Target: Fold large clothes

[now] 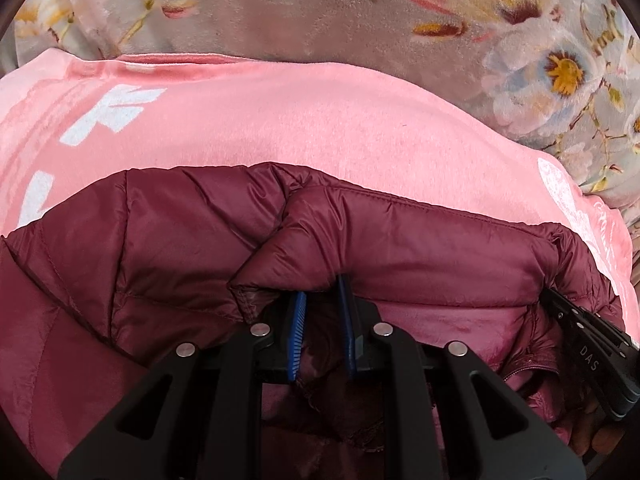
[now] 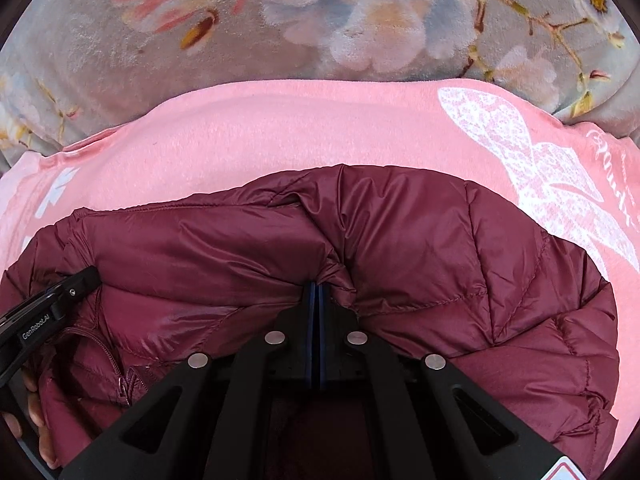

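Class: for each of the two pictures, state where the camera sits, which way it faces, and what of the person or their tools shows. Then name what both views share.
Left wrist view: sits on the left tool, facing down along its fingers at the maroon puffer jacket; the right tool shows at the right edge.
Right wrist view: sits on the right tool, facing down at the jacket; the left tool and a hand show at left.
Shared: the jacket, the pink cloth, the floral blanket.

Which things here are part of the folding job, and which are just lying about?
In the job:
maroon puffer jacket
left gripper, pinching jacket fabric
right gripper, shut on jacket fabric

Lying about:
pink sheet under the jacket
floral blanket beneath
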Action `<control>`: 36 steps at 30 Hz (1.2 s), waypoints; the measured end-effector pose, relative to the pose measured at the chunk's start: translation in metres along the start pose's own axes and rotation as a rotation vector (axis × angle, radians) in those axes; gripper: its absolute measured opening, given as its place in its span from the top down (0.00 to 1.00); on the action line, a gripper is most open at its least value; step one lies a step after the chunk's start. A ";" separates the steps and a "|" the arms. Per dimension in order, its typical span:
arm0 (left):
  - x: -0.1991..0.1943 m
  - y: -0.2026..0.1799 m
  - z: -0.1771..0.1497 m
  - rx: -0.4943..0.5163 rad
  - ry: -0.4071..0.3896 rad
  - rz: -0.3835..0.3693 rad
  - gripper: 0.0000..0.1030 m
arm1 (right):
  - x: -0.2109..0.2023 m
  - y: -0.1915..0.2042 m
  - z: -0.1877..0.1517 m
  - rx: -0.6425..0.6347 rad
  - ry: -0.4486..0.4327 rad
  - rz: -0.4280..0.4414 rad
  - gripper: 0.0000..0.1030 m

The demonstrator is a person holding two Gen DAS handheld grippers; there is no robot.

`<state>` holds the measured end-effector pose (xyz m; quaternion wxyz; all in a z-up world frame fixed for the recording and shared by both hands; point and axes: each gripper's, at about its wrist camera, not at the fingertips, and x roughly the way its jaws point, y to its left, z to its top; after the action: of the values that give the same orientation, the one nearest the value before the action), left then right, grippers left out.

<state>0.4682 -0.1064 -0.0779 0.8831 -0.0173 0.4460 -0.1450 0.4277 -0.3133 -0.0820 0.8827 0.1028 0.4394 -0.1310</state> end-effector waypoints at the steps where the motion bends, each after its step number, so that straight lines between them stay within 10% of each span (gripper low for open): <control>1: 0.000 0.000 0.000 0.002 -0.001 0.002 0.84 | 0.000 -0.001 0.000 0.003 0.000 0.003 1.00; 26: -0.030 0.008 -0.008 0.005 0.029 0.000 0.79 | -0.044 -0.021 -0.011 0.101 0.012 0.096 0.90; 30: -0.116 0.028 -0.048 0.040 -0.043 -0.016 0.37 | -0.153 -0.060 -0.063 0.122 -0.060 0.152 0.61; 36: -0.210 0.093 -0.147 0.024 0.036 -0.003 0.25 | -0.252 -0.146 -0.200 0.188 -0.011 0.048 0.43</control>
<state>0.2560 0.0541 -0.0168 0.8747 -0.0046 0.4602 -0.1519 0.0849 -0.3561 -0.0085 0.8745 0.1950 0.4175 -0.1511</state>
